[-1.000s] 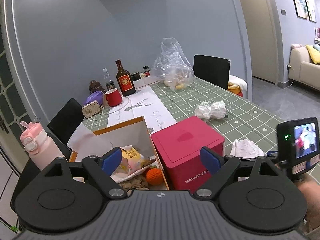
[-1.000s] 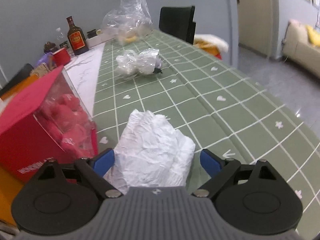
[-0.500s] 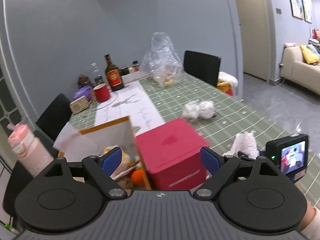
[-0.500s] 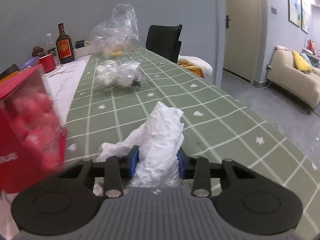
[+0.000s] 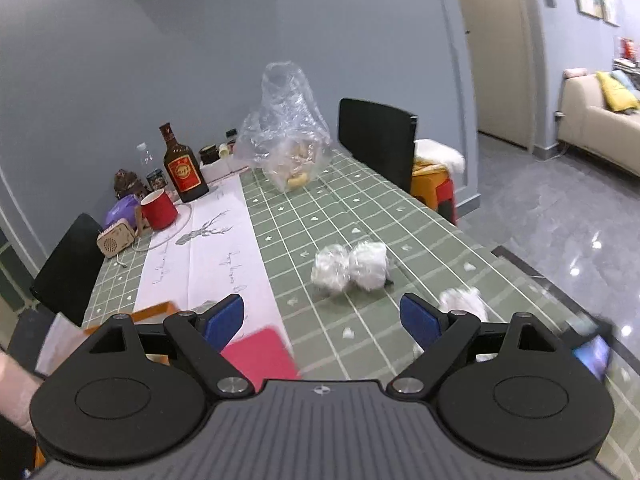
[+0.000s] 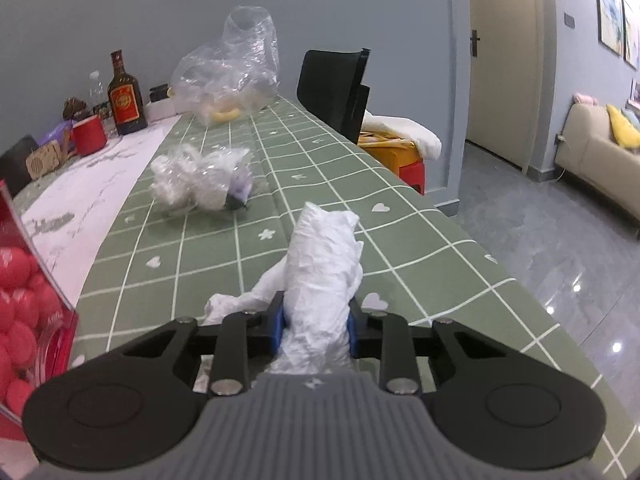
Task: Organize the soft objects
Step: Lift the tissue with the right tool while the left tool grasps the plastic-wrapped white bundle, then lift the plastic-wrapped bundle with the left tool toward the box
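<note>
My right gripper (image 6: 316,320) is closing its jaws, and the blue pads press both sides of a crumpled white plastic bag (image 6: 324,248) that sticks up between them over the green checked tablecloth (image 6: 400,240). The left wrist view shows the same bag (image 5: 462,300) at the lower right. My left gripper (image 5: 322,318) is open with nothing between its fingers. It points at a clear-wrapped white bundle (image 5: 350,266) lying on the cloth ahead. That bundle (image 6: 200,178) lies apart from both grippers. A red box (image 5: 260,354) sits under the left finger.
A large clear plastic bag (image 5: 288,136), a brown bottle (image 5: 182,168), a red mug (image 5: 159,210) and a small speaker (image 5: 116,236) stand at the far end. A black chair (image 5: 374,140) is at the right side. An orange cardboard box edge (image 5: 152,310) is near left. The table edge (image 6: 460,224) runs along the right.
The right jaws went from wide apart around the white bag to pressing on it. The left gripper swung right, away from the cardboard box and red box, toward the wrapped bundle.
</note>
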A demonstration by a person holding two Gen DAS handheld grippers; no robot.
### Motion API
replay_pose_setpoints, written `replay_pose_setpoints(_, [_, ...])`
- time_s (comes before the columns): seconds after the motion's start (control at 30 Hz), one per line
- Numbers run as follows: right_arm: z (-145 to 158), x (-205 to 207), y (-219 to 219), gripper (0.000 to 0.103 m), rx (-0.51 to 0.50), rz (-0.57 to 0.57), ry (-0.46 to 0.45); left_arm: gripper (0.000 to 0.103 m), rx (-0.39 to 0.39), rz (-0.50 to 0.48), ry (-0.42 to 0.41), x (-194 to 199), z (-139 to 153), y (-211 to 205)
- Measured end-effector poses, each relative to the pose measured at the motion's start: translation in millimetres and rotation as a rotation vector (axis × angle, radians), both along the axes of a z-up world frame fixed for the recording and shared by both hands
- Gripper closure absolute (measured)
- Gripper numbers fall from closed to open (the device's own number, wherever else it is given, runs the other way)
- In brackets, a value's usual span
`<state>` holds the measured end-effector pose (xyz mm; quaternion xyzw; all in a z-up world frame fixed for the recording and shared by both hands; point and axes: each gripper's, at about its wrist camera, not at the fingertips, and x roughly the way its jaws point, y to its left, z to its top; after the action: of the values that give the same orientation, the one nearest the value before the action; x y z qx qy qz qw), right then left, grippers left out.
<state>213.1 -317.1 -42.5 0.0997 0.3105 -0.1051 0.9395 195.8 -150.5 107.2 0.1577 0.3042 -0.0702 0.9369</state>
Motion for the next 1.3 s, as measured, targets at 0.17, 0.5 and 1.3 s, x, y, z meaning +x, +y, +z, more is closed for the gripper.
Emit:
replay_pose_setpoints(0.17, [0.5,-3.8,-2.1,0.076,0.007,-0.028,-0.004,0.000,-0.056,0.073,0.100,68.5,-22.5,-25.8])
replay_pose_setpoints(0.5, [0.5,-4.4,-3.4,0.076,0.007,-0.026,-0.003,0.000,0.218,-0.139,0.191,150.7,-82.3,-71.4])
replay_pose_setpoints(1.3, [-1.6,-5.5,-4.1,0.075,0.003,-0.023,0.000,0.038,0.684,-0.634,0.379,207.7,-157.3,-68.0])
